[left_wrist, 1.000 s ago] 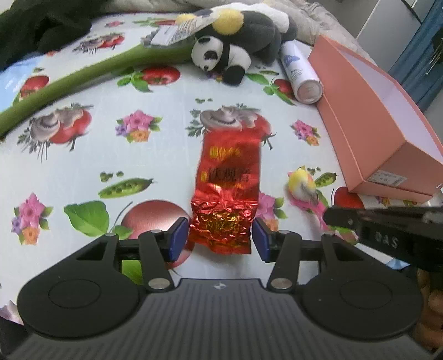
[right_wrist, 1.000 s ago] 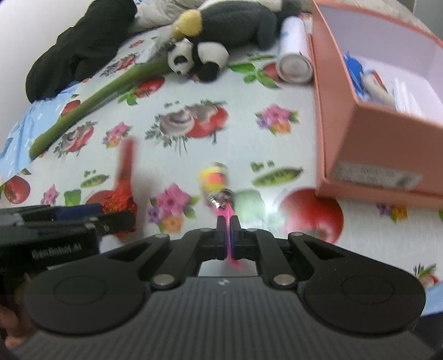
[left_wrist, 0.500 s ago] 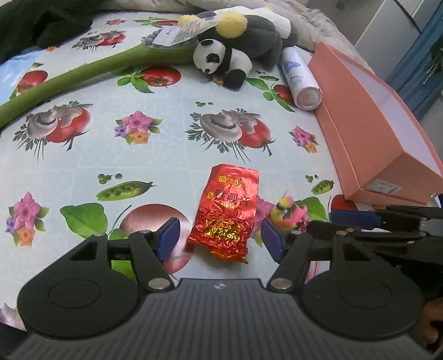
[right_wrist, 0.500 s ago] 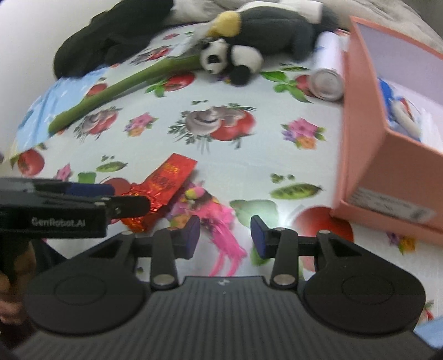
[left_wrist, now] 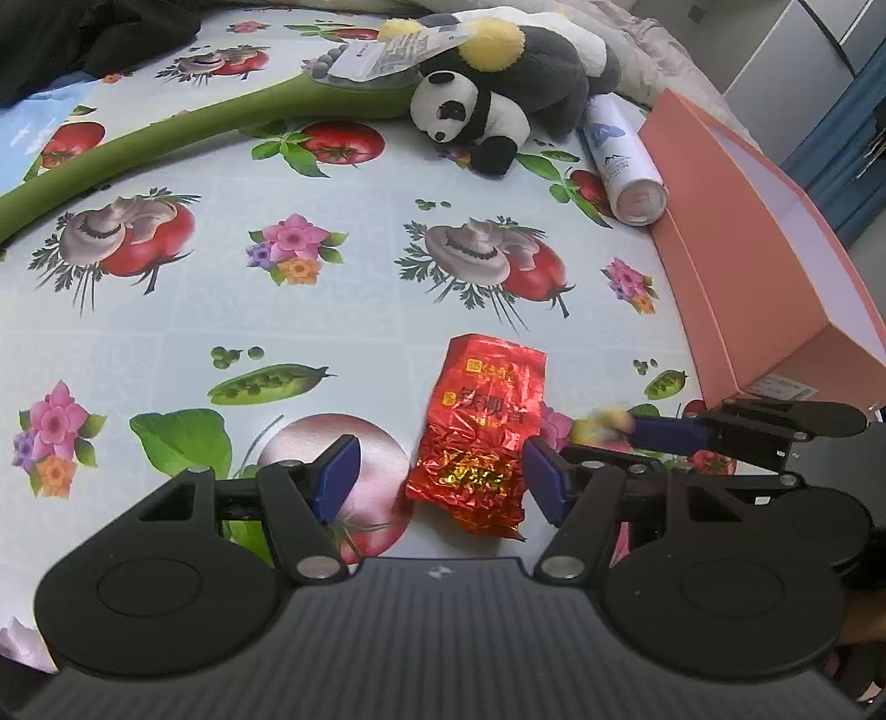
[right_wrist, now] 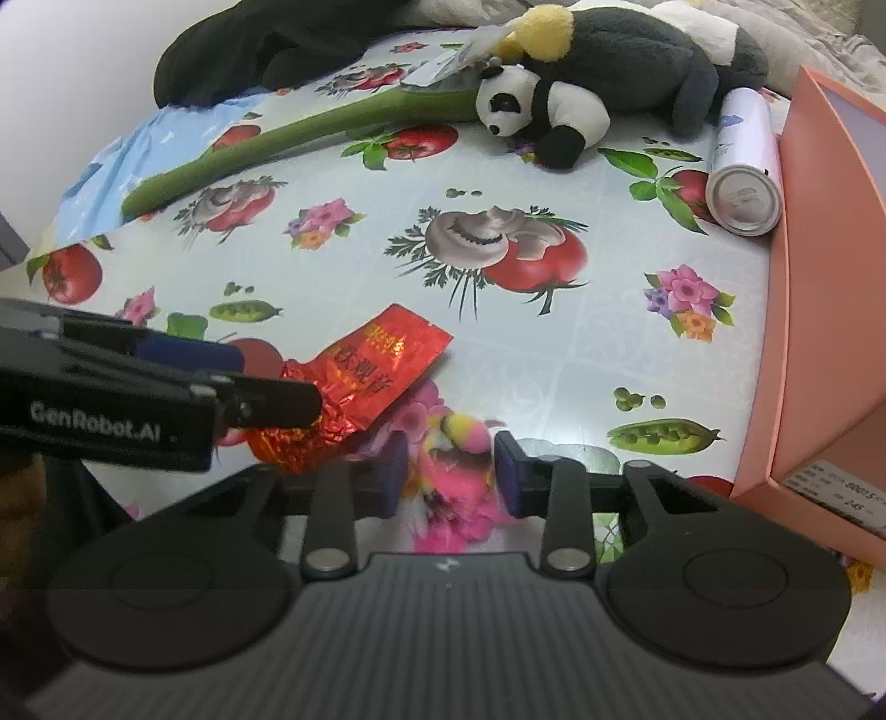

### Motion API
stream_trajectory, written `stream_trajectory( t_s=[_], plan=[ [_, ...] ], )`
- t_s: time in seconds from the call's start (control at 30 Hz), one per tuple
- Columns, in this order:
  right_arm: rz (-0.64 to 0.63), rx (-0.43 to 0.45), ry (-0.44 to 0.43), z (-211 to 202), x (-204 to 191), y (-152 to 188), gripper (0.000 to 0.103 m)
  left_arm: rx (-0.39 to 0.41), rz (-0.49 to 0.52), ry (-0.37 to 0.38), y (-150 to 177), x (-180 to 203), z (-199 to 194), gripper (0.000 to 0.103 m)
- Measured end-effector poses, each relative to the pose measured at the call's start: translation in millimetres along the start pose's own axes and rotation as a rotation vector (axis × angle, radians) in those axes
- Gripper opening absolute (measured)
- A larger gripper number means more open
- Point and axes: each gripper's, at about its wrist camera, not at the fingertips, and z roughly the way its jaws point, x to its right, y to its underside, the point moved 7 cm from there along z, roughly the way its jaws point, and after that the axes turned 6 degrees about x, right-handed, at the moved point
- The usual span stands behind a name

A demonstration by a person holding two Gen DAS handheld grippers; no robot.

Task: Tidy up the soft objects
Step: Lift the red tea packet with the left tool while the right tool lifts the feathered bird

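Observation:
A red foil tea packet [left_wrist: 482, 421] lies flat on the flowered tablecloth [left_wrist: 343, 310]. My left gripper [left_wrist: 441, 476] stands open over the packet's near end, its blue pads clear of the foil on both sides. Just right of the packet lies a small pink feathered toy [right_wrist: 457, 443] with a yellow head. My right gripper [right_wrist: 449, 471] straddles it; its jaws are closing, with the feathers between the pads and no firm squeeze visible. A panda plush [left_wrist: 470, 111], a grey plush [left_wrist: 542, 72] and a long green plush stem [left_wrist: 166, 133] lie at the far side.
An open pink cardboard box [left_wrist: 775, 249] runs along the right edge, with a white spray can [left_wrist: 620, 160] lying against it. A black cloth [right_wrist: 266, 44] is heaped at the far left. The two grippers are side by side, nearly touching.
My left gripper's pads spread away from the red packet. My right gripper let go of the toy's pink tail, opened, rolled and sank over the toy's body, then narrowed again.

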Motion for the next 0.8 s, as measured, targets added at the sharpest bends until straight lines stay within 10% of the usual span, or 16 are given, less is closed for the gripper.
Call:
stream_trajectory(
  t_s=[0.8],
  plan=[
    [0.193, 0.006, 0.126, -31, 54, 19, 0.032, -0.015, 0.200, -0.056, 10, 31, 17, 0.059]
  ],
)
